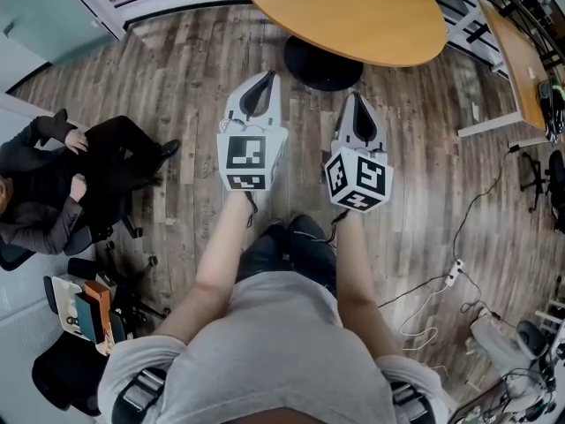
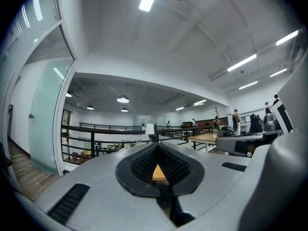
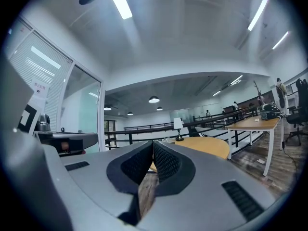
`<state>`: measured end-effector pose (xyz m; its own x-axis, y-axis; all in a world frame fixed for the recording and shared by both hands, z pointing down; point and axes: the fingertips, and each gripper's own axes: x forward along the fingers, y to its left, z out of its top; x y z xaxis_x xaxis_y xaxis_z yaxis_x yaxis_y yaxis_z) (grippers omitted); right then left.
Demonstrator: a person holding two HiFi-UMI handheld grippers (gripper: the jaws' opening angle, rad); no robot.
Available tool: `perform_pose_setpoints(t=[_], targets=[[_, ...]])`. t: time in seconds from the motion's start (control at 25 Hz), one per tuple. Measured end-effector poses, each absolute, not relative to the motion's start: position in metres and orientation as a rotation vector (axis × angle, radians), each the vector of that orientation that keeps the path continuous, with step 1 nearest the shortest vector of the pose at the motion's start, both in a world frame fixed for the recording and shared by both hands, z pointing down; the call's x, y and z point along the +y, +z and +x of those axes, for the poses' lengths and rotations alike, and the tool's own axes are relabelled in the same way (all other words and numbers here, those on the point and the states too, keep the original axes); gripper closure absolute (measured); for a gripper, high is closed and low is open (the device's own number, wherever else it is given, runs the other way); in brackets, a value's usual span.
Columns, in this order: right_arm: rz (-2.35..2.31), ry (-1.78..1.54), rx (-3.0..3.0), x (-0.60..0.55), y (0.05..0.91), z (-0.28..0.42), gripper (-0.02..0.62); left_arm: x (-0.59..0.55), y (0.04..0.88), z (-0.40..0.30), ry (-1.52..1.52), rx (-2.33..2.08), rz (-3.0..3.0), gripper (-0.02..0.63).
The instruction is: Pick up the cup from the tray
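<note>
No cup and no tray show in any view. In the head view my left gripper and right gripper are held side by side at waist height, both pointing toward a round wooden table. The left gripper has its ribbed black pads meeting at the tips, with nothing between them. The right gripper is likewise shut and empty. The round table's top shows just past the right gripper's tips.
The table's black round base stands on the wood floor just ahead. A person sits on a chair at the left. A desk is at the right, with cables and a power strip on the floor. A black railing lies beyond.
</note>
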<state>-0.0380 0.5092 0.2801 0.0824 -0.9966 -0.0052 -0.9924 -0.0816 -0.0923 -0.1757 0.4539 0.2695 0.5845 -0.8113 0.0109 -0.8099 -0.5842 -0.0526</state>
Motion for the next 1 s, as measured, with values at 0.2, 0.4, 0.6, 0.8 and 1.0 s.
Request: perform_pose_setpoints(t=[0.2, 0.4, 0.6, 0.8, 1.0], targets=[[-2.256, -0.113, 2.087, 0.489, 0.285, -0.022, 0.588, 0.433, 0.274, -0.165, -0.072, 1.442, -2.760, 0.600], [-2.250, -0.132, 2.093, 0.454, 0.291, -0.008, 0.588, 0.402, 0.283, -0.159, -0.090, 1.479, -2.750, 0.600], [-2.220, -0.138, 2.111, 0.413, 0.288, 0.013, 0.588, 0.364, 0.284, -0.141, -0.104, 1.520, -2.729, 0.600], [-2.181, -0.109, 2.149, 0.369, 0.276, 0.035, 0.588, 0.324, 0.272, -0.115, -0.080, 1.546, -2.707, 0.600], [-2.150, -0.094, 2.168, 0.329, 0.266, 0.062, 0.588, 0.288, 0.262, -0.084, -0.080, 1.548, -2.680, 0.600]])
